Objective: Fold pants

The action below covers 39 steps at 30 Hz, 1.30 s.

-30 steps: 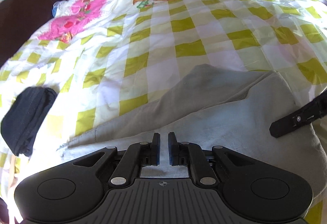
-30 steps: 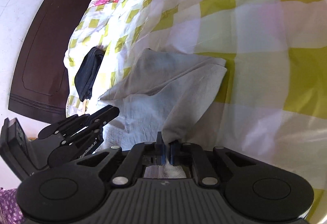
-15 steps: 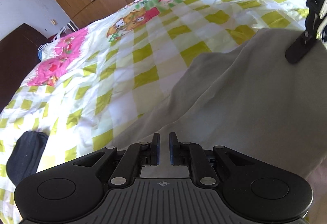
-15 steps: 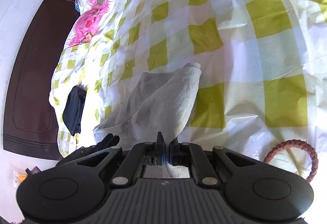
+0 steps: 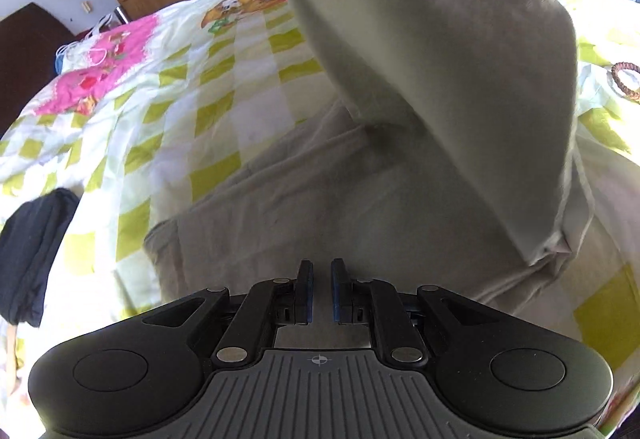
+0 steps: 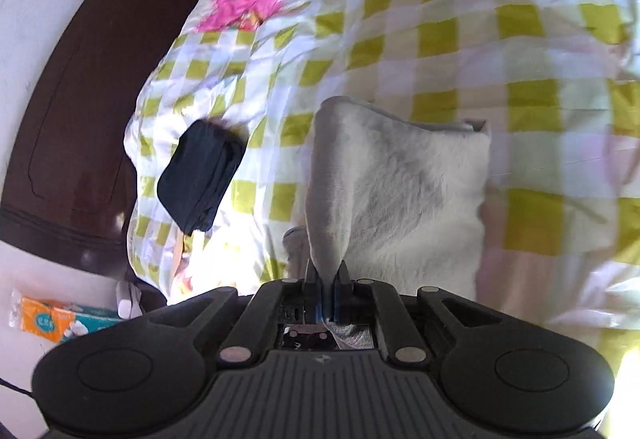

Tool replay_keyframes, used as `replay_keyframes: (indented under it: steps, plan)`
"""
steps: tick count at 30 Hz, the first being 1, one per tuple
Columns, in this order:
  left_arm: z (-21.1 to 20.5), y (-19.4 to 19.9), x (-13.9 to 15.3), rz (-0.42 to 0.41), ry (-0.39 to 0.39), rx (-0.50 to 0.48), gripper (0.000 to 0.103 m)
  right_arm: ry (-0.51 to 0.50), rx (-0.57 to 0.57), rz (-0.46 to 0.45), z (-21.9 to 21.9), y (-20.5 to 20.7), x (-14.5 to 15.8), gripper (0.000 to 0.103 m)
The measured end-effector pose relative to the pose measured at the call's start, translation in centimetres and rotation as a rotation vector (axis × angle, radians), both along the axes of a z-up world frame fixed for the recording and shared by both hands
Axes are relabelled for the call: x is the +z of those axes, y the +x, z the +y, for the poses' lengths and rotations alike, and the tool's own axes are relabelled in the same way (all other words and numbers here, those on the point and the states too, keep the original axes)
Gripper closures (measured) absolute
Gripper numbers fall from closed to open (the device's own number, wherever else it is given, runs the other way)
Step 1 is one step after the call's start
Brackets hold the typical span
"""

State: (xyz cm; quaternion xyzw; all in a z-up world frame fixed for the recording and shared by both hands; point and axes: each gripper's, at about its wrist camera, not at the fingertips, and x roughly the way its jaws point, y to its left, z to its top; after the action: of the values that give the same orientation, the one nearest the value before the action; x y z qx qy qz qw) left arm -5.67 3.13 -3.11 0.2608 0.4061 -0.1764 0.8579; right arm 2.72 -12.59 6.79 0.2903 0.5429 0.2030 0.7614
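The bed (image 6: 460, 51), covered with a yellow-green and white checked sheet with pink cartoon prints, fills most of both views. On it lie the grey pants (image 6: 400, 191). In the right wrist view they reach from the centre down to the bottom centre of the frame. In the left wrist view one part lies flat in the middle, and another part is lifted and hangs across the upper right.

A folded dark garment (image 6: 200, 179) lies on the sheet at the left of the frame, apart from the pants.

The right gripper (image 6: 326, 271) pinches a fold of the pants; its jaws have just been opening a little, but the cloth is between the pads.

The left gripper (image 5: 320, 291) is at the bottom centre, just over the flat part of the pants. Its jaws are nearly closed, a narrow gap remains, and nothing is between them.
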Motion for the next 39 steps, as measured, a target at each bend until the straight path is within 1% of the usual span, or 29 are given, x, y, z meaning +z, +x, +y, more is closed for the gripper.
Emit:
replay_keyframes:
  steps: [1, 3, 5, 6, 7, 10, 12, 15, 16, 18, 21, 23, 24, 26, 27, 29, 31, 32, 33, 34, 35, 36, 37, 38, 39]
  plan:
    - [1.2, -0.2, 0.0, 0.014, -0.025, 0.016, 0.091, -0.012, 0.030, 0.005, 2.1, 0.4, -0.6, 0.074]
    - [3.1, -0.5, 0.2, 0.030, -0.078, 0.059, 0.091, -0.047, 0.083, 0.009, 5.7, 0.8, -2.0, 0.074]
    - [4.5, -0.8, 0.4, 0.031, -0.116, 0.099, 0.091, -0.104, 0.131, 0.021, 8.0, 1.0, -3.1, 0.074]
    - [5.1, -1.0, 0.6, 0.027, -0.131, 0.116, 0.091, -0.130, 0.156, 0.024, 8.7, 0.9, -3.3, 0.074]
    - [5.6, -1.2, 0.7, 0.031, -0.147, 0.131, 0.091, -0.141, 0.182, 0.028, 9.1, 0.8, -3.5, 0.071]
    - [6.9, -1.9, 1.2, 0.043, -0.201, 0.163, 0.091, -0.181, 0.240, 0.026, 9.4, 1.0, -3.4, 0.068]
    - [7.6, -2.4, 2.0, 0.054, -0.233, 0.185, 0.091, -0.247, 0.270, -0.012, 9.7, 1.6, -3.0, 0.067]
    - [9.3, -2.3, 3.2, 0.108, -0.316, 0.260, 0.091, -0.313, 0.331, -0.076, 10.7, 3.1, -2.7, 0.063]
    - [10.6, -2.8, 3.5, 0.126, -0.352, 0.289, 0.091, -0.335, 0.371, -0.106, 11.3, 3.7, -2.6, 0.062]
    - [11.6, -2.9, 4.1, 0.148, -0.389, 0.338, 0.089, -0.384, 0.443, -0.178, 12.4, 4.7, -2.5, 0.059]
    - [12.9, -3.4, 4.8, 0.152, -0.385, 0.395, 0.089, -0.451, 0.620, -0.293, 13.6, 5.7, -3.1, 0.052]
    - [13.6, -3.6, 5.8, 0.127, -0.382, 0.424, 0.087, -0.452, 0.734, -0.340, 13.8, 6.4, -3.8, 0.048]
    - [13.9, -3.3, 6.1, 0.119, -0.396, 0.444, 0.085, -0.448, 0.785, -0.337, 13.9, 6.8, -4.3, 0.045]
    - [13.9, -3.0, 6.3, 0.127, -0.440, 0.468, 0.075, -0.449, 0.896, -0.329, 14.2, 7.6, -5.4, 0.043]
    - [13.6, -2.9, 6.1, 0.132, -0.451, 0.474, 0.074, -0.460, 0.930, -0.335, 14.4, 8.0, -5.8, 0.043]
    - [12.5, -2.5, 5.0, 0.153, -0.440, 0.484, 0.071, -0.457, 1.005, -0.362, 14.7, 8.5, -6.3, 0.040]
    - [11.4, -2.2, 4.0, 0.183, -0.443, 0.486, 0.070, -0.424, 1.062, -0.370, 14.9, 9.0, -6.7, 0.038]
    - [10.9, -1.9, 3.5, 0.201, -0.446, 0.482, 0.065, -0.402, 1.079, -0.357, 15.0, 9.2, -7.0, 0.038]
    - [10.3, -1.6, 2.9, 0.220, -0.437, 0.474, 0.064, -0.377, 1.096, -0.332, 15.1, 9.5, -7.4, 0.038]
    - [9.9, -1.4, 2.6, 0.230, -0.421, 0.467, 0.064, -0.352, 1.107, -0.303, 15.2, 9.7, -7.8, 0.041]
    - [9.4, -1.3, 2.2, 0.243, -0.396, 0.460, 0.065, -0.338, 1.110, -0.281, 15.2, 9.7, -8.1, 0.047]
    - [9.0, -1.2, 2.0, 0.254, -0.364, 0.456, 0.065, -0.330, 1.113, -0.264, 15.1, 9.6, -8.1, 0.068]
    - [8.6, -1.2, 1.8, 0.262, -0.333, 0.450, 0.070, -0.319, 1.107, -0.255, 14.9, 9.5, -7.9, 0.079]
    - [8.5, -1.3, 1.9, 0.260, -0.320, 0.452, 0.080, -0.305, 1.090, -0.253, 14.4, 9.4, -7.5, 0.079]
    - [8.5, -1.4, 2.1, 0.263, -0.319, 0.457, 0.085, -0.288, 1.075, -0.260, 13.9, 9.3, -6.9, 0.080]
